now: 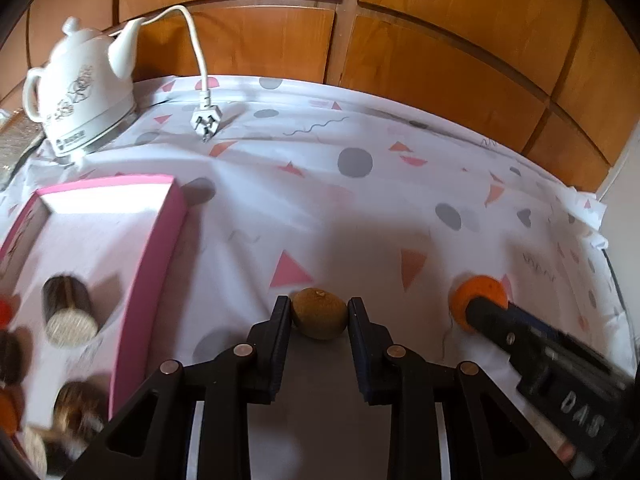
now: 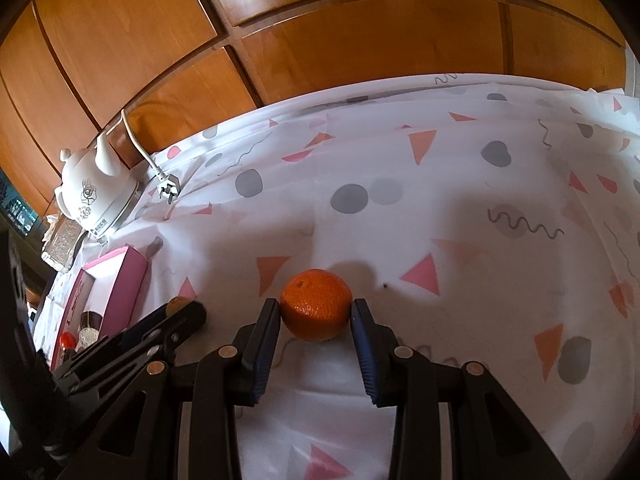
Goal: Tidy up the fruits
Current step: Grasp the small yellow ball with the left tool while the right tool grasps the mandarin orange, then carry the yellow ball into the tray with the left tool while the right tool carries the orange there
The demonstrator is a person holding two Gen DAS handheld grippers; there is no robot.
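Left wrist view: left gripper [image 1: 319, 312] pinches the kiwi [image 1: 319, 313], right gripper [image 2: 316, 312] clamps the orange [image 2: 316, 304], both right of the part-filled pink box [image 1: 160, 248], not yet inside.

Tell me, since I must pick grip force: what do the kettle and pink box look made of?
Kettle: seemingly glazed ceramic, glossy white with a printed floral motif, though it could be enamel. Pink box: likely matte cardboard, thin flat walls with crisp folded edges.
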